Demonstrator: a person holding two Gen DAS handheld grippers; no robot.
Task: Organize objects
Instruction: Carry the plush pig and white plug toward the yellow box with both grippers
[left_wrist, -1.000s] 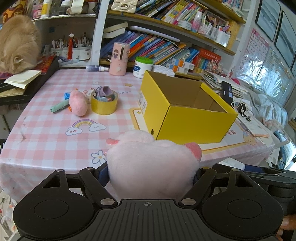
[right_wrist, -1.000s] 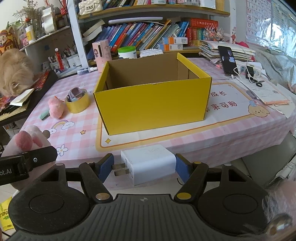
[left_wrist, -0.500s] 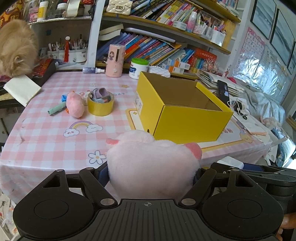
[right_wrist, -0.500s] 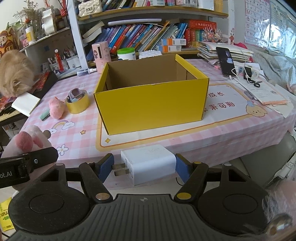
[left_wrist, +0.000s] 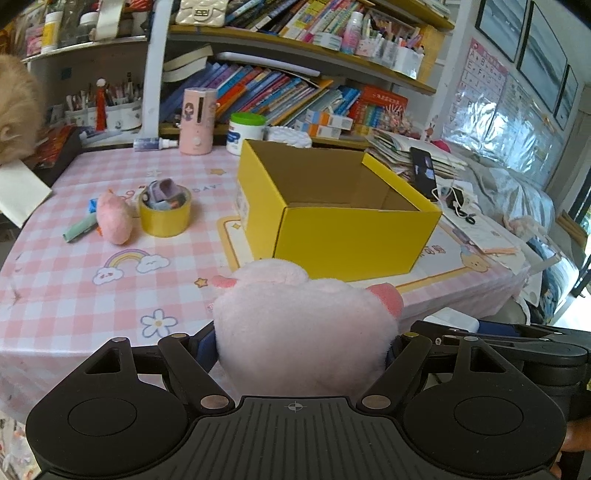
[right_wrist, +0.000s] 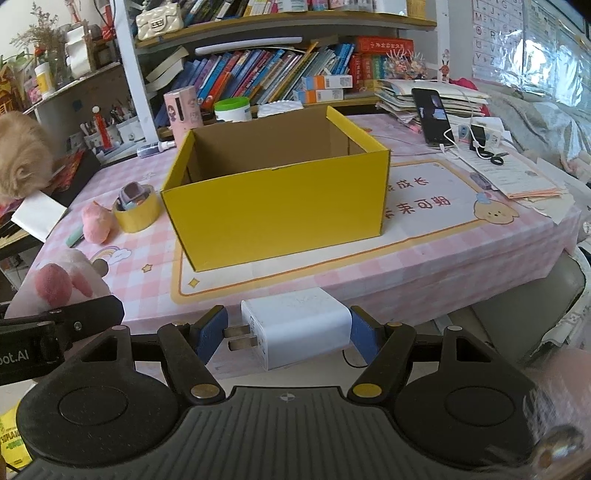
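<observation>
A box (right_wrist: 275, 206) stood on the table (right_wrist: 461, 258) at mid-frame in the right wrist view. Left of it sat a tape roll (right_wrist: 136, 214), with a small plush (right_wrist: 96, 223) just beside that. A phone (right_wrist: 430, 114) leaned at upper right, behind the box.

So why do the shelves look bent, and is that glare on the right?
Left wrist view: the wide lens bows the bookshelf, and daylight glares off the plastic sheeting on the right. Right wrist view: the yellow box is sharp, the corners go dark, and a blurred smear sits at lower right.
</observation>
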